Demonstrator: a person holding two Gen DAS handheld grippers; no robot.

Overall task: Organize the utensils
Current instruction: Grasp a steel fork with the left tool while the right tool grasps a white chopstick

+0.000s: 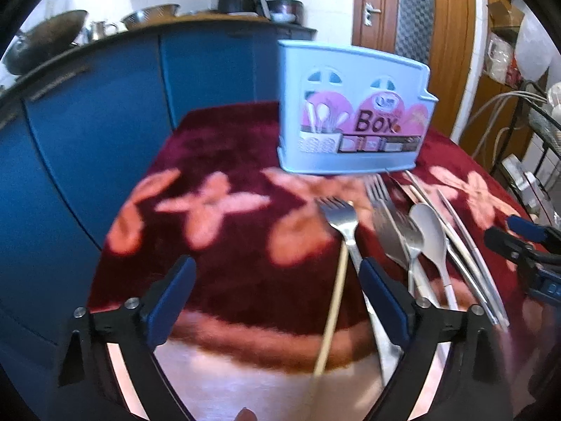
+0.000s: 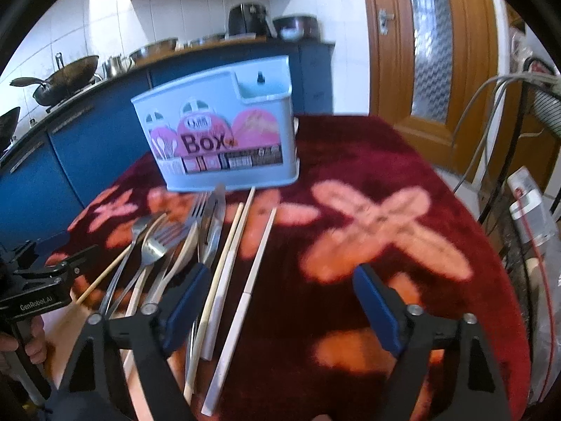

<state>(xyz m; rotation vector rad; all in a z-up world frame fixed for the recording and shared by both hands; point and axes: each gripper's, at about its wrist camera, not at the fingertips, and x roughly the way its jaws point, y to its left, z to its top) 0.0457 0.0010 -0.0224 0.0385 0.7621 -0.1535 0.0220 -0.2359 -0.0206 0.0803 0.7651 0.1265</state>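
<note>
A: Left gripper [image 1: 277,291]? 
B: Jaws spread, nothing pinched; a fork [image 1: 342,217] and thin wooden stick [image 1: 333,312] lie between them on the desk [image 1: 224,252].

A: Right gripper [image 2: 280,298]? 
B: Spread, empty. Utensil pile [image 2: 182,242] at its 10 o'clock, holder box [image 2: 217,140] at 11.

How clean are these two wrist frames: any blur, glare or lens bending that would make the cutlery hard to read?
Left wrist view: motion blur smears the flowered cloth and the forks; the fisheye bows the blue cabinets. Right wrist view: the cloth's flowers and the chopsticks are soft, though "Box" on the holder stays legible; daylight washes out the wall tiles, and the door curves.
</note>
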